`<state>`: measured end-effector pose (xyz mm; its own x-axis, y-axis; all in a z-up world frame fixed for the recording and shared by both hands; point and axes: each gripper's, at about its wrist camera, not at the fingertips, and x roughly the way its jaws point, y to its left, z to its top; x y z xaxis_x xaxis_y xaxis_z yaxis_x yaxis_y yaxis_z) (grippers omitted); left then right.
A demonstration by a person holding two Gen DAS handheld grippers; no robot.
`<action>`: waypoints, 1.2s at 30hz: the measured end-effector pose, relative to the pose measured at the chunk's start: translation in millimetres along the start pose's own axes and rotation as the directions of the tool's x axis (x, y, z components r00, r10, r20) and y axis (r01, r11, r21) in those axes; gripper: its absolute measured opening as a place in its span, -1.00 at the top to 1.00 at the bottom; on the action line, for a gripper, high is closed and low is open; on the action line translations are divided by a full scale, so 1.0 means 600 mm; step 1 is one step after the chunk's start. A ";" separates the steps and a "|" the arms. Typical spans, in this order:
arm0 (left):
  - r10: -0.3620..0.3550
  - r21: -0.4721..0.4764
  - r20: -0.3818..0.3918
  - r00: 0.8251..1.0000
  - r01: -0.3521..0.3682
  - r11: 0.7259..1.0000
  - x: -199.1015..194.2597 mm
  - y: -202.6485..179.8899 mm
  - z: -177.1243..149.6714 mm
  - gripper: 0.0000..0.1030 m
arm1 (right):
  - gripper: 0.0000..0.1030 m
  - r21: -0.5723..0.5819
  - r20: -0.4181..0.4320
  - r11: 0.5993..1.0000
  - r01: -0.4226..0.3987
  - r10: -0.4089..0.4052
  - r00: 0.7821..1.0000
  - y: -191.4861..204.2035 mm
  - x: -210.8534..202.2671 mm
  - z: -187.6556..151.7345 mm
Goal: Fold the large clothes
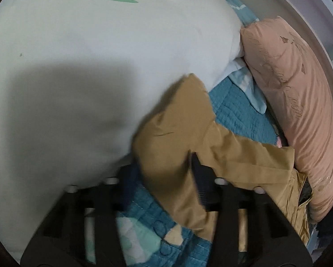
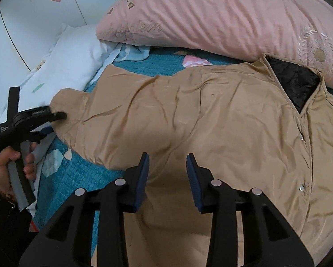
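A tan padded jacket with a black lining lies spread on the teal bed cover. Its sleeve stretches left. My left gripper is around the sleeve end; the view is blurred and the jaws' gap is unclear. It also shows in the right wrist view, at the sleeve's tip, held in a hand. My right gripper is open, empty, just above the jacket's lower body.
A pink quilt lies bunched along the far side of the bed, touching the jacket's collar. A white pillow sits at the sleeve end. A white headboard with butterflies stands behind it.
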<state>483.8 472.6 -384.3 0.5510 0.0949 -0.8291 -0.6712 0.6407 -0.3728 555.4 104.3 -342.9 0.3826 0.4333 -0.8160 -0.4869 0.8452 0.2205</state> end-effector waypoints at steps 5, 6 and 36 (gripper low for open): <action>-0.059 0.056 0.114 0.992 0.053 0.997 -0.066 -0.013 0.011 0.82 | 0.37 0.021 -0.013 1.000 -0.020 0.021 1.000 0.000 0.031 0.018; -0.078 0.077 0.148 0.986 0.067 0.995 -0.095 -0.021 0.014 0.82 | 0.48 0.023 -0.015 0.999 -0.025 0.025 1.000 0.001 0.039 0.021; -0.389 0.472 -0.160 0.907 0.416 0.777 -0.043 -0.646 -0.353 0.82 | 0.90 0.299 0.051 0.930 0.216 -0.241 0.969 -0.504 -0.212 -0.113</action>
<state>624.9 60.3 -306.8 0.6817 -0.2846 -0.6740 -0.0584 0.8971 -0.4379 600.8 -227.4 -341.9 0.5281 0.2319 -0.8169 -0.1356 0.9727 0.1884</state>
